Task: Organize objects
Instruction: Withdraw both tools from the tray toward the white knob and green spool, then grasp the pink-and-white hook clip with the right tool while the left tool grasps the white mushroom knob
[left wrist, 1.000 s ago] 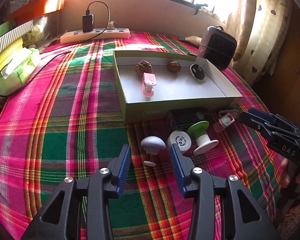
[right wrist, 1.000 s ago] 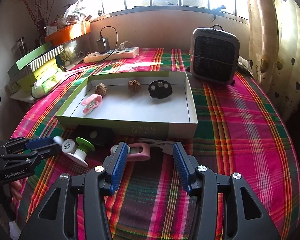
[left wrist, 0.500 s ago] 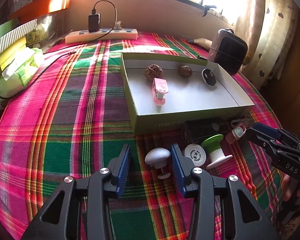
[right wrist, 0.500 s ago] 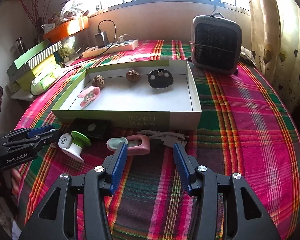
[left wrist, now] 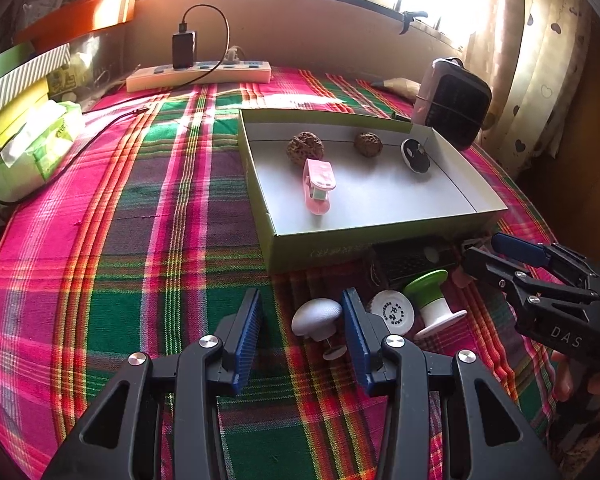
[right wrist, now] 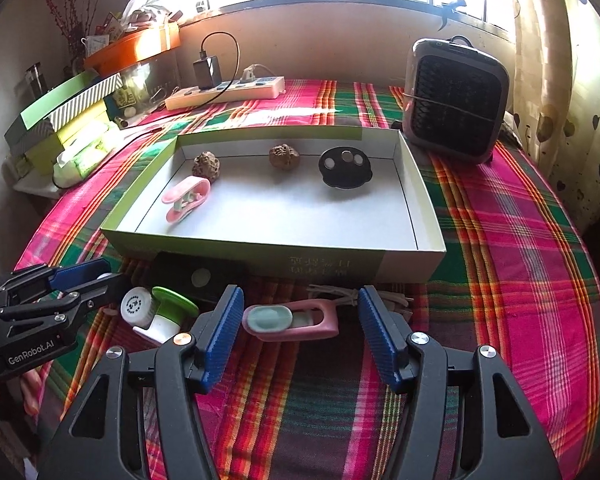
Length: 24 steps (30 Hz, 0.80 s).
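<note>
Plaid cloth (left wrist: 148,208) under a bright window, power strip (left wrist: 198,74) at the far edge, shallow box (left wrist: 380,236) mid-table already holding two walnuts, a pink clip (left wrist: 319,186) and a black disc. From the left wrist: left gripper (left wrist: 302,322) held wide, nothing gripped, white mushroom-shaped knob (left wrist: 317,317) lying on its side between the pads, hard up against the right-hand one, well clear of the other. Just beside it a round white cap (left wrist: 392,311) and a green-topped spool (left wrist: 430,296). Likely trouble: closing off-centre, domed head squirting out or nudging the cap. From the right wrist: right gripper (right wrist: 298,336) opening, straddling a pink nail clipper (right wrist: 290,320) flat on the cloth in front of the box wall, pads not touching it. Thin white cord (right wrist: 340,294) just behind; risk of snagging it, or of pinching cloth with so flat an object.
</note>
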### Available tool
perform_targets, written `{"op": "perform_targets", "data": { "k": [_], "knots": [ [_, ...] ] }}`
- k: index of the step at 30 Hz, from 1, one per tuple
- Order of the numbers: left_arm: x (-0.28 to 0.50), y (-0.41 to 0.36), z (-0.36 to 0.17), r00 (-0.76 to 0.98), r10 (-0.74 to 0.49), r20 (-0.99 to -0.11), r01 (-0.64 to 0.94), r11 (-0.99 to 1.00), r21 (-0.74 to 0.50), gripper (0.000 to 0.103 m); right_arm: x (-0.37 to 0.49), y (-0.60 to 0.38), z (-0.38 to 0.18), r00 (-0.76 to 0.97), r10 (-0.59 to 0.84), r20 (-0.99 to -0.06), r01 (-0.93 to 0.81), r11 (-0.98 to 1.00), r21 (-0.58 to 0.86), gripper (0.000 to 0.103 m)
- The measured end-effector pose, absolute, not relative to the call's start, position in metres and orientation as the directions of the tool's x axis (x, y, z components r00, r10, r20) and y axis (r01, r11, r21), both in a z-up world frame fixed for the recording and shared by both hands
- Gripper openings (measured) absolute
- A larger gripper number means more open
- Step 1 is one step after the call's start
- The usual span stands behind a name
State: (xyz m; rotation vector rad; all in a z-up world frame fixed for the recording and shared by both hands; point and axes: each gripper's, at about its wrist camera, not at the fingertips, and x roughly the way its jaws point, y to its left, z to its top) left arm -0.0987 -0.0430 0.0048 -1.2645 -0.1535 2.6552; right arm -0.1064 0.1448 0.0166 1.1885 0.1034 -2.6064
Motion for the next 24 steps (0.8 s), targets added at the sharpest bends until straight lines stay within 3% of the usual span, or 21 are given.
{"op": "perform_targets", "data": {
  "k": [17, 24],
  "knots": [
    [-0.098, -0.043, 0.004, -0.612, 0.223, -0.759, -0.141, -0.975, -0.173, 0.039, -0.083, 0.178, 0.021, -0.623, -0.089, -0.777, 0.223, -0.972, -0.068, 0.060],
    [-0.096, -0.041, 0.004, -0.611, 0.210, -0.763, -0.137, -0.978, -0.159, 0.039, -0.085, 0.185, 0.021, -0.620, -0.170, -0.766, 0.188, -0.980, 0.065, 0.060]
  ]
}}
